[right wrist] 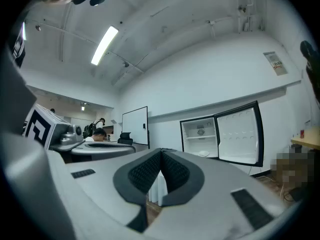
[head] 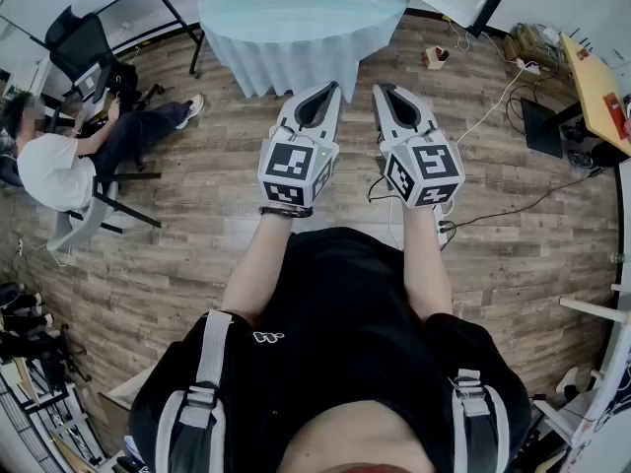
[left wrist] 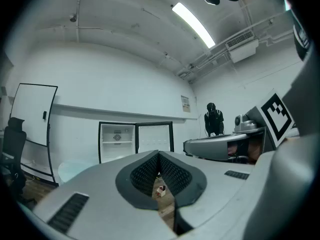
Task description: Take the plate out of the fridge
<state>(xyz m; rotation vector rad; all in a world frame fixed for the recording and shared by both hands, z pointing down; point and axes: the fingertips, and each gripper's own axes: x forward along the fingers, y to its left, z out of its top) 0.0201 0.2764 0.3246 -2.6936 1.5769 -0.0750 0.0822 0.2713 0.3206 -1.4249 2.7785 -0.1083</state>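
Left hand-held gripper (head: 328, 89): jaws closed together, nothing between them; held level at waist height, pointing forward across the room.
Right hand-held gripper (head: 385, 91): jaws likewise closed and empty; just beside the left one, tips angled slightly toward each other.
Arms: both forearms bent, elbows in at the body, wrists straight.
Fridge (right wrist: 200, 136): against the far wall, well apart from both grippers; fridge door (right wrist: 237, 136) already swung open to the right.
Plate (right wrist: 203, 153): pale, lying flat on a lower shelf inside the fridge; round, so no long axis, rim edge-on to the grippers.
Bearing: plate lies far ahead, right of the right gripper's jaw line; left gripper view shows the fridge (left wrist: 117, 141) but the plate is too small to tell.
Nearer hand: neither clearly.
In between: round bench (head: 296, 18) under a pale cloth on the wooden floor (head: 197, 244).
Bystander: seated person (head: 59, 166), far left.
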